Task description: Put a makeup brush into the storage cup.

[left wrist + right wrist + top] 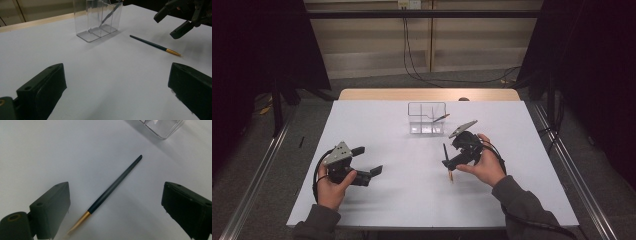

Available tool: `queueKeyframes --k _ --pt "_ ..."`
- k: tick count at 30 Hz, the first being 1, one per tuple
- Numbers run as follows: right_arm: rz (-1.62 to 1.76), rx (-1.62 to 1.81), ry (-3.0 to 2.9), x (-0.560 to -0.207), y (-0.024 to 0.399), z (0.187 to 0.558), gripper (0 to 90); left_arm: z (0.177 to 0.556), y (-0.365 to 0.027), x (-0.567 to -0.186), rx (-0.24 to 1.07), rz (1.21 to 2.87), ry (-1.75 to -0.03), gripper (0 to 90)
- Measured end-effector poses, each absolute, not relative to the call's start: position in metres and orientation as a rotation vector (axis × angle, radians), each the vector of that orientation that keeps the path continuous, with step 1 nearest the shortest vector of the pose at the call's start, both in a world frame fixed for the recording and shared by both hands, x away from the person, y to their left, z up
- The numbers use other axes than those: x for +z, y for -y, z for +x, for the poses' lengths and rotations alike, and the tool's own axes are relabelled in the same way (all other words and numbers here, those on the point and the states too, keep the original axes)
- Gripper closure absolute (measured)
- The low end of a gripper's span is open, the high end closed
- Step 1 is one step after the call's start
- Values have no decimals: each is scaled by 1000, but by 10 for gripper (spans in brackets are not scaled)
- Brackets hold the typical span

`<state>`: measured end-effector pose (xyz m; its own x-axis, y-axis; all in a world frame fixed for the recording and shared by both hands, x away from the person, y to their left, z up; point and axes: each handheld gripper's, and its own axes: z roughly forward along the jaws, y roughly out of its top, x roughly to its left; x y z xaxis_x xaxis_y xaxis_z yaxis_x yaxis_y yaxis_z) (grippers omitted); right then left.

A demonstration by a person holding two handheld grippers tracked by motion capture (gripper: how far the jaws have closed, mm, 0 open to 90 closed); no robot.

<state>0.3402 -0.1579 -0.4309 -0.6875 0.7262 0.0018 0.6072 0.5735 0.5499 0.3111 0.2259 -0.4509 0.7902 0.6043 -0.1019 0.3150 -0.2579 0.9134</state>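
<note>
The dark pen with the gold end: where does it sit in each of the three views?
High view: pen lies right of centre, under the right gripper.
Left gripper view: pen at upper right.
Right gripper view: pen central, between open jaws.
Shared landmark: clear holder.

White table, wooden edge strip, cables on grey floor

Overhead view; two close tool views
</note>
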Motion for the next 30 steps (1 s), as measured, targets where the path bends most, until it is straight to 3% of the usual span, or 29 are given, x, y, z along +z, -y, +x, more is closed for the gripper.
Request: queueKeyframes --k 30 --pt "1104 590 -2728 -446 152 343 324 311 -227 -451 332 1856 -714 11"
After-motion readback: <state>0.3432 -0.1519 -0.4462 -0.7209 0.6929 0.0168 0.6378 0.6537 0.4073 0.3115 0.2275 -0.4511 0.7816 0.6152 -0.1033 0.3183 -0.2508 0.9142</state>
